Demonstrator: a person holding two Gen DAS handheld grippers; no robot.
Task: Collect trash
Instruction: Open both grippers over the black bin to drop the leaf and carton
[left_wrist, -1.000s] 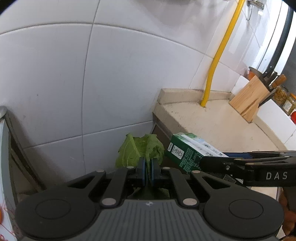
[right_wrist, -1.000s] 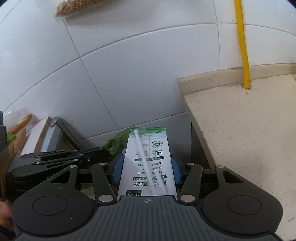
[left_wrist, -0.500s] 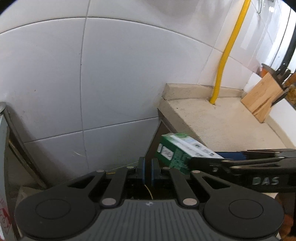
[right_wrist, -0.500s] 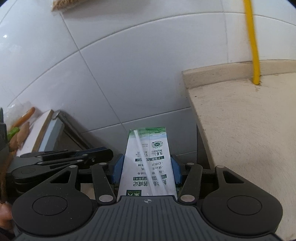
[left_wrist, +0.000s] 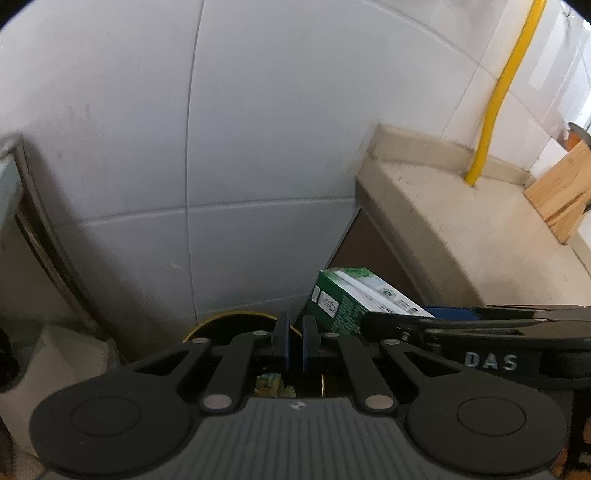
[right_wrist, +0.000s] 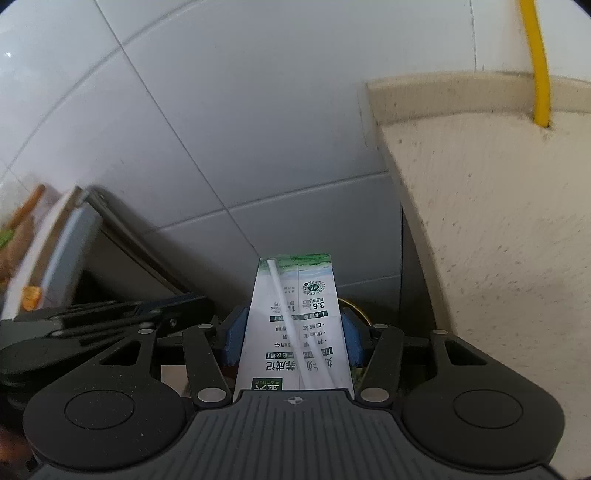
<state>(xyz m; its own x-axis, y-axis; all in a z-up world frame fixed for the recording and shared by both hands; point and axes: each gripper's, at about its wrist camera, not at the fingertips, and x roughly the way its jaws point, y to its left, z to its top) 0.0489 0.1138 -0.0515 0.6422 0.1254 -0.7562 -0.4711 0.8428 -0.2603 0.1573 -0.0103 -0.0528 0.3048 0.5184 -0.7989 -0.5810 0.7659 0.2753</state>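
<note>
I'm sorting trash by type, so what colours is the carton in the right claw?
Green and white carton, clearest in the right wrist view.

The dark round bin (left_wrist: 236, 321) with a yellow rim is mostly hidden behind the left gripper (left_wrist: 294, 345), and the scraps (left_wrist: 269, 384) glimpsed through the gap under its fingers are too small and dim to identify. The near end of the milk carton (right_wrist: 295, 332) is covered by the right gripper (right_wrist: 293, 338) body, and in the left wrist view its far side disappears behind that gripper's arm. The wooden knife block (left_wrist: 561, 192) is cut off by the right edge, and the things at the left edge of the right wrist view (right_wrist: 22, 236) are smeared by blur and cannot be named.
</note>
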